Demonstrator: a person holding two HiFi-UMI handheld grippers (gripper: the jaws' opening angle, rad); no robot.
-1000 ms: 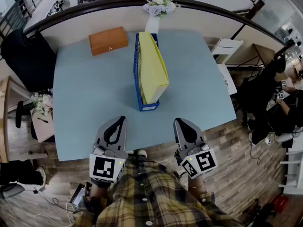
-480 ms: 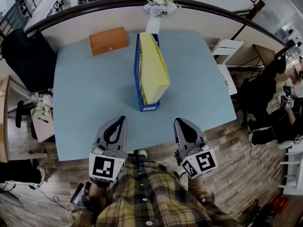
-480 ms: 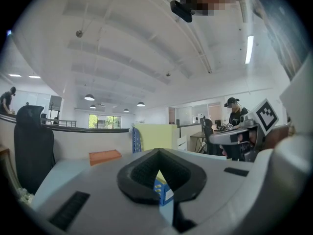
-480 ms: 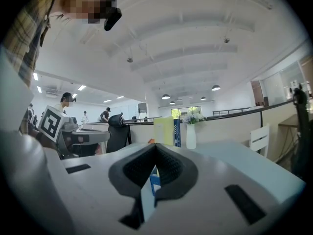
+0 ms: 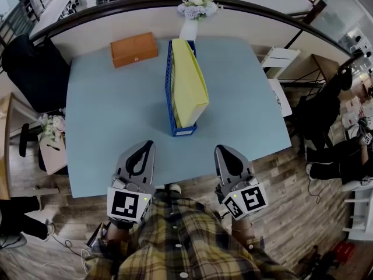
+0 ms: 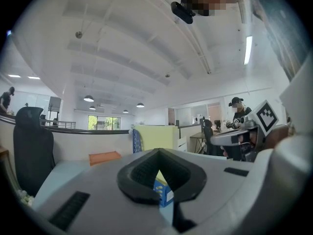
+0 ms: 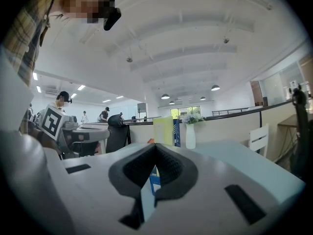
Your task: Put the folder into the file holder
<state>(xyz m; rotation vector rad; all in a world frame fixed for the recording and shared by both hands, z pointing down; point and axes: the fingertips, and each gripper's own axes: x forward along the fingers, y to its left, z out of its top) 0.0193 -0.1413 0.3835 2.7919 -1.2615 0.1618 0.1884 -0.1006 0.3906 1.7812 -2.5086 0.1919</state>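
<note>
A yellow folder (image 5: 187, 83) stands on edge inside the blue file holder (image 5: 169, 92) at the middle of the light blue table (image 5: 105, 127). It leans a little to the right. My left gripper (image 5: 148, 145) rests at the table's near edge, left of the holder, shut and holding nothing. My right gripper (image 5: 220, 150) sits at the near edge on the right, also shut and empty. Both are well short of the holder. In the left gripper view the folder (image 6: 154, 137) and holder (image 6: 162, 191) show beyond the closed jaws; the right gripper view shows the folder (image 7: 163, 130) too.
An orange box (image 5: 133, 49) lies at the table's far left. A white vase of flowers (image 5: 195, 7) stands at the far edge behind the holder. A black chair (image 5: 26, 69) is at the left and a white chair (image 5: 278, 60) at the right. People sit to the right.
The left gripper has shifted slightly back toward me. The folder, holder and right gripper have not moved.
</note>
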